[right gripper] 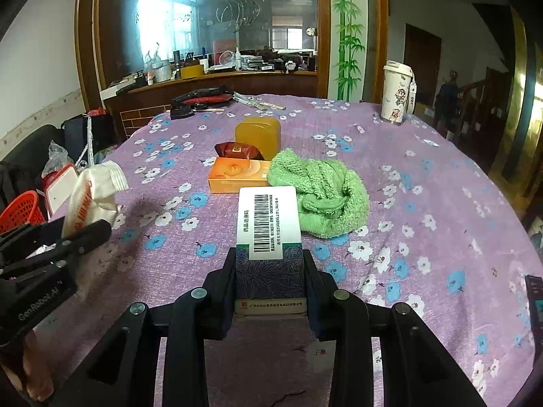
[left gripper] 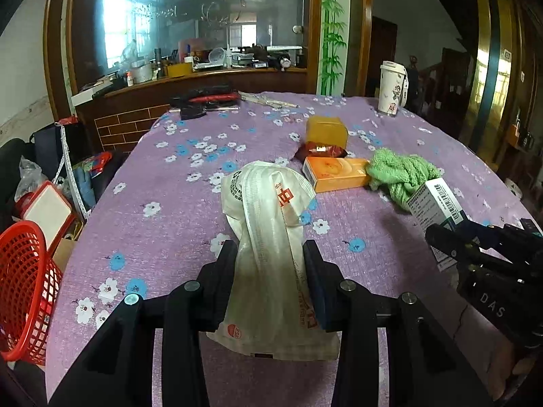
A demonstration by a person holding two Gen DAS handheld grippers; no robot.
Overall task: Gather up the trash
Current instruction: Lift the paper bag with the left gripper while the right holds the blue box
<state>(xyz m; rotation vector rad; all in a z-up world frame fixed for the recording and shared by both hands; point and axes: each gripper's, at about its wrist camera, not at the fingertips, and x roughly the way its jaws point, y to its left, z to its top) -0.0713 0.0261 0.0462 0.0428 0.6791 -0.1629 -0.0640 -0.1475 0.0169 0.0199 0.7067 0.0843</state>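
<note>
Wrapper (left gripper: 268, 237) between left tongs (left gripper: 269, 254) tips.

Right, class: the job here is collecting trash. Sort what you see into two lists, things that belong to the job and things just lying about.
Part of the job:
white wrapper, held in the left tongs
barcoded box, held in the right tongs
red basket, likely the bin
orange box and dark red packet, possibly trash

Just lying about:
green towel
white cup
amber container
</note>
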